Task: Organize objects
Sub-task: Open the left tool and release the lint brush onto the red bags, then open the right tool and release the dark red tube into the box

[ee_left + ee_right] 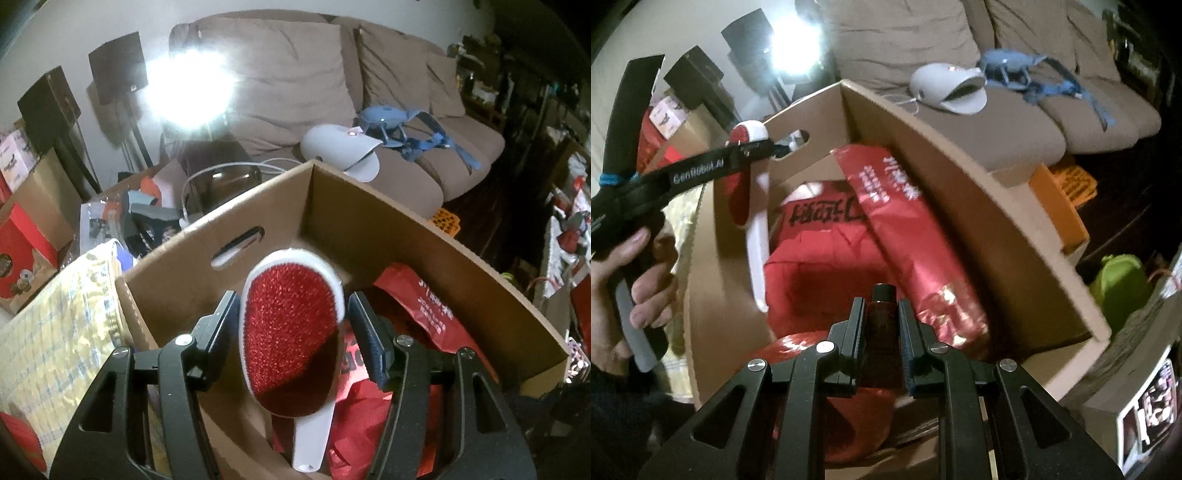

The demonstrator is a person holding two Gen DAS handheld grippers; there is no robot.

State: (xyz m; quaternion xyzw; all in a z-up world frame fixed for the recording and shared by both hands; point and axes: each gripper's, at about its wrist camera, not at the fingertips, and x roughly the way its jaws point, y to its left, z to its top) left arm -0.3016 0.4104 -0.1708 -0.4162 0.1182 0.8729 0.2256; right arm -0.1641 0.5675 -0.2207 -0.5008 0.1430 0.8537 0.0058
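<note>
**Two items poised over the packing box**

A brown fabric sofa (295, 74) fills the background, with a white domed appliance (341, 147) and a blue strapped harness (402, 129) lying on its seat. In front of it stands the open brown cardboard box (406, 221), its near wall cut with an oval hand slot (240, 245). Inside lie red printed foil bags (905, 229), one propped aslant against the box's long side, and a red cloth bag (820, 273) beneath.

The left gripper (291, 314) holds a white oval lint brush with a red bristle face (290, 332) over the box, handle pointing back toward the camera. Its jaws stand mid-wide, flanking the brush head; from the right wrist view the brush hangs from them near the slotted wall, so it is judged gripped by its edges. The person's hand (635, 280) squeezes that tool's handle.

The right gripper (882, 332) is closed narrowly on a small dark reddish bottle with a black cap (882, 306), upright between the pads, above the red bags.

To do this step well, each item probably wants lowering until it rests on something before the jaws let go. The brush suits the gap beside the slotted wall, laid flat so it cannot tip. The bottle seems best nestled into a hollow between bags, since the slick foil could let it roll.
</note>
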